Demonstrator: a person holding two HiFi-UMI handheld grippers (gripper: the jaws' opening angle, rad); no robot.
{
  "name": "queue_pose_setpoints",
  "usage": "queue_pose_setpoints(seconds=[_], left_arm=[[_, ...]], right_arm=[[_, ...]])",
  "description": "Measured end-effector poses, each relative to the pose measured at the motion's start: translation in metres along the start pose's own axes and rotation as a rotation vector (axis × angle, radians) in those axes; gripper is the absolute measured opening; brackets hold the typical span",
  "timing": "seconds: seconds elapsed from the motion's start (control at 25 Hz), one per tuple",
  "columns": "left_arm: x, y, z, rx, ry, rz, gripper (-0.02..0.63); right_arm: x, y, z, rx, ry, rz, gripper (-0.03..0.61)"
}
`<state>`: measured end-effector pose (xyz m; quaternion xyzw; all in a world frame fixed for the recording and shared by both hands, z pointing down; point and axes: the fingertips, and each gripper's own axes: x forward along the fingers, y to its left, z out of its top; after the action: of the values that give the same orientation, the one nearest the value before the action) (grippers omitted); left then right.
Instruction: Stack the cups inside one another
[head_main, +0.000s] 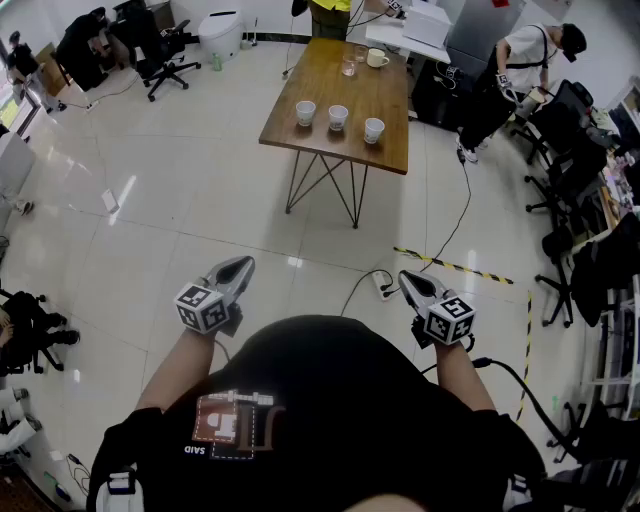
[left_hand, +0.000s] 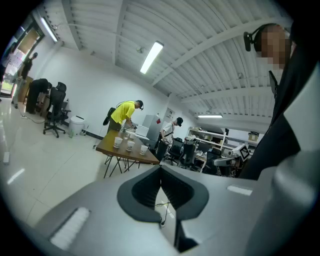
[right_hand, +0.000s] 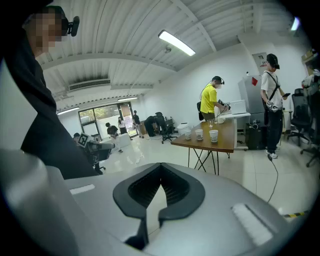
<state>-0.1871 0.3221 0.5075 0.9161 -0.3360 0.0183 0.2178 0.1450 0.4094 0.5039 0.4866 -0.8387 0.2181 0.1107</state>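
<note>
While we stand well back from the wooden table (head_main: 322, 75), none of the stacking looks started to us. Our left gripper (head_main: 238, 268) hangs on the near side of the table, far from it, with its jaws pressed together and nothing between them. On the table's near half three white cups stand upright in a row, each apart from its neighbour: the left cup (head_main: 305, 112), the middle cup (head_main: 338, 117) and the right cup (head_main: 373, 130), none inside another. At the table's far end sit a glass (head_main: 348, 66) and a mug (head_main: 377, 58). Our right gripper (head_main: 410, 280) is likewise well short of the table, its jaws closed tip to tip and empty. Everything is left, we judge: reach the table, lift one cup, nest it in another, then add the third.
</note>
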Motion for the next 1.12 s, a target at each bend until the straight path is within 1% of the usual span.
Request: queue_pose_setpoints(seconds=[0.48,0.64,0.76,0.96,1.12], left_arm=[[0.002,0.000,0.000,0.000,-0.004,0.004,0.002],[0.005,0.000,0.005,0.007,0.002,0.017,0.002],[0.010,-0.004,0.007,0.011,0.006,0.041,0.002],[0.030,-0.037,0.007,0.009,-0.010,0.076,0.002],[0.049,-0.072,0.001,-0.002,-0.021,0.108,0.002]], right_arm=[[0.002,-0.003,0.001,-0.002,-0.006,0.005,0.014],[0.000,-0.012,0.007,-0.007,-0.021,0.008,0.014],[-0.006,-0.026,0.014,-0.004,-0.044,0.014,0.014],[-0.032,-0.058,0.015,-0.007,-0.046,0.043,0.014],[-0.049,-0.084,0.011,-0.032,-0.020,0.088,0.014]])
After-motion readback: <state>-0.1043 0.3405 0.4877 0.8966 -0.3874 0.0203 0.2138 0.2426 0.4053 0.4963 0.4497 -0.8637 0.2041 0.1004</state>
